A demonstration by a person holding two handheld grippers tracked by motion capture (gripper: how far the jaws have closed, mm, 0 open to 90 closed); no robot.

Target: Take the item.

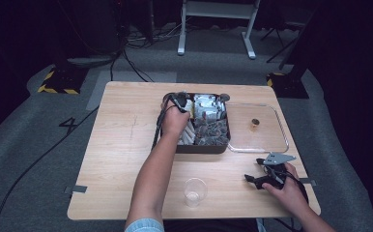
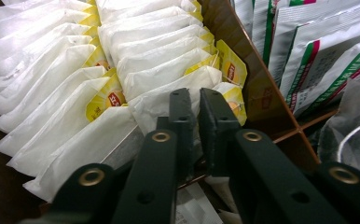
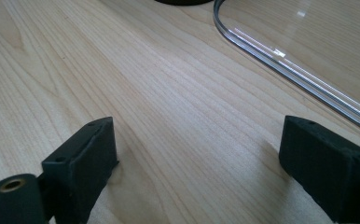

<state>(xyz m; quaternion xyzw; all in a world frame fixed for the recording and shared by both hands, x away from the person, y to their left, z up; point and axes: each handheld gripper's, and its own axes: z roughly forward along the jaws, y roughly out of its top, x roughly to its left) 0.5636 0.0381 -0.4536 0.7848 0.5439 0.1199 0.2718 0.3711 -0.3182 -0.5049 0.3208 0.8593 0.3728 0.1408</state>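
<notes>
Wood table (image 1: 126, 159) on grey carpet, w/ black divided box (image 1: 201, 147) at centre-back. Clear lid (image 1: 266, 145) lies just right of it. Left gripper (image 2: 194, 112) sits inside box, jaws nearly closed, pinching a white tea bag (image 2: 157, 105) in the row. Right gripper (image 3: 197, 158) rests wide open on bare wood, front right, empty. Plastic cup (image 1: 194, 191) stands near front edge.

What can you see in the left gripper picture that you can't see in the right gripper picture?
The left gripper view: white tea bags with yellow tags in rows, green and white packets behind a brown divider, and the left gripper with jaws nearly closed around one tea bag.

The right gripper view: bare wooden table, the clear lid's rim, and the right gripper with jaws wide apart.

Both: two black jaws rising from the bottom.
</notes>
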